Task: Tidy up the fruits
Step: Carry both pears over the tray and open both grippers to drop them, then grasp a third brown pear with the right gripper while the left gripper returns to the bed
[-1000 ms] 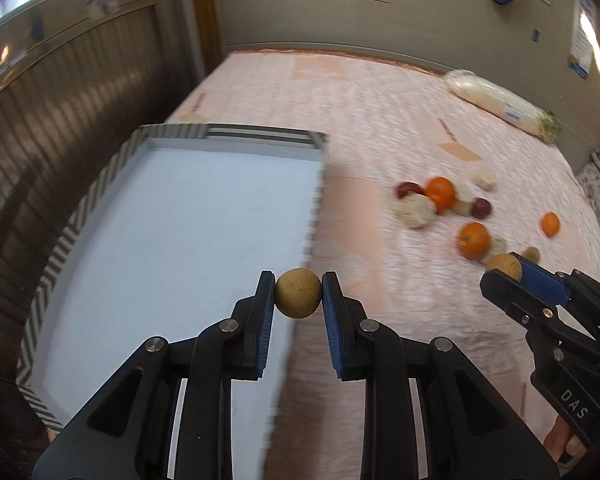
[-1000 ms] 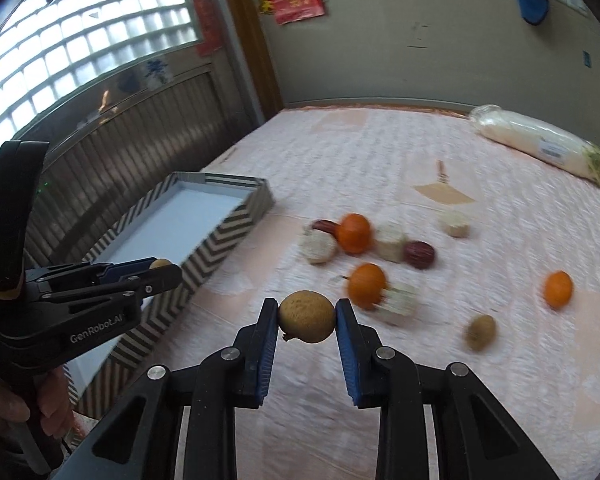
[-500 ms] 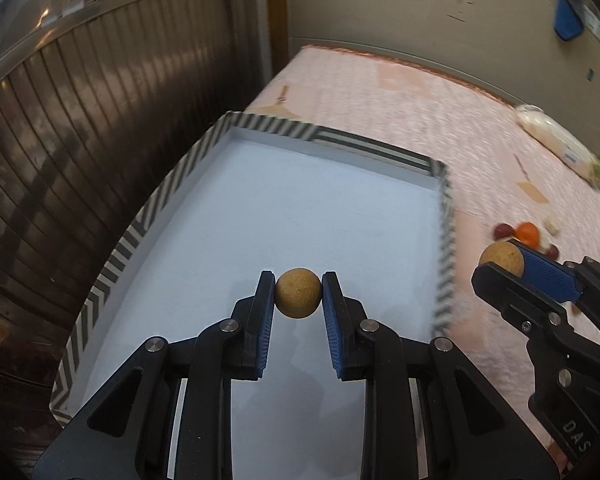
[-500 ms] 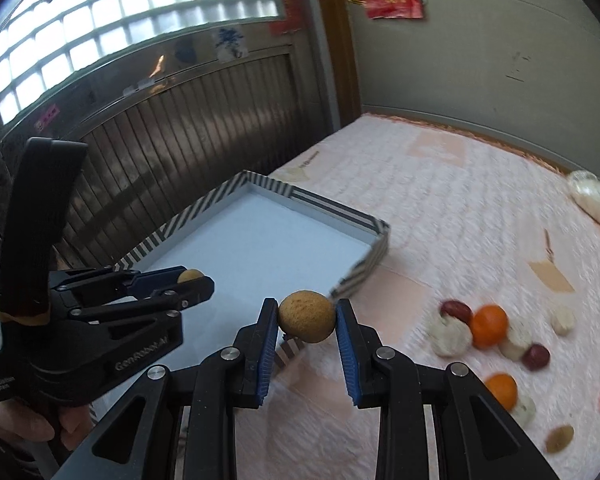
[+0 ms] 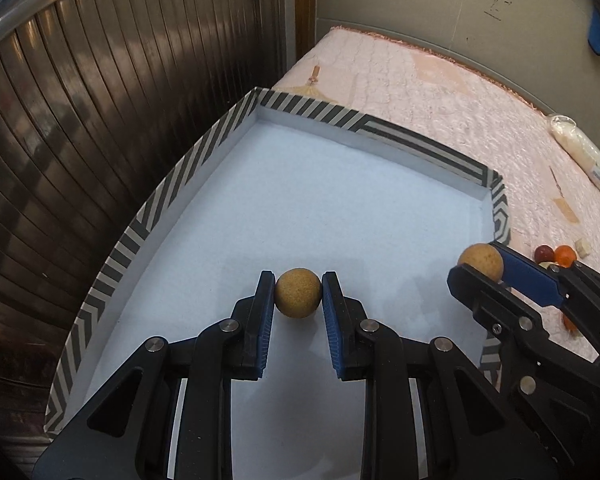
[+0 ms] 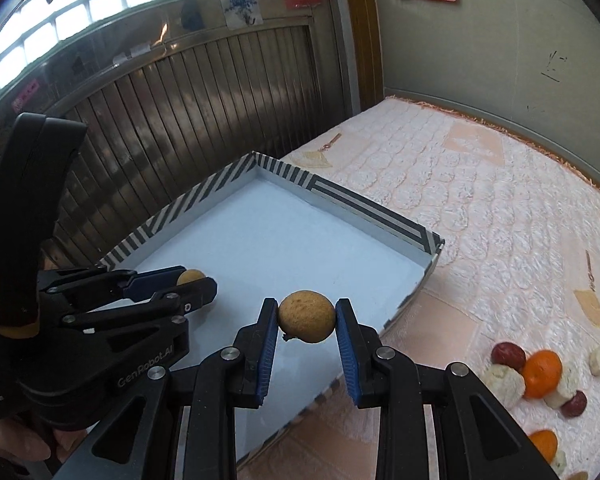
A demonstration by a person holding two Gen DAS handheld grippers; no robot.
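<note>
My left gripper [image 5: 298, 292] is shut on a small round brown fruit [image 5: 298, 293] and holds it over the pale floor of the striped-rim tray [image 5: 168, 184]. It also shows in the right wrist view [image 6: 194, 282]. My right gripper [image 6: 307, 322] is shut on a slightly larger brown fruit [image 6: 307, 321] above the tray's [image 6: 372, 220] near right edge. It also shows in the left wrist view [image 5: 480, 264], right of the left gripper. Several fruits [image 6: 540, 368], orange, dark red and pale, lie on the pink quilt [image 6: 480, 208].
A ribbed dark metal shutter [image 5: 100, 100] runs close along the tray's left side. A long white wrapped bundle [image 5: 584, 156] lies at the quilt's far right. A grey wall [image 6: 480, 40] stands behind the bed.
Both grippers, each still holding its fruit, have swung left from the quilt to above the tray. The loose fruits have slid to the right edge of view.
</note>
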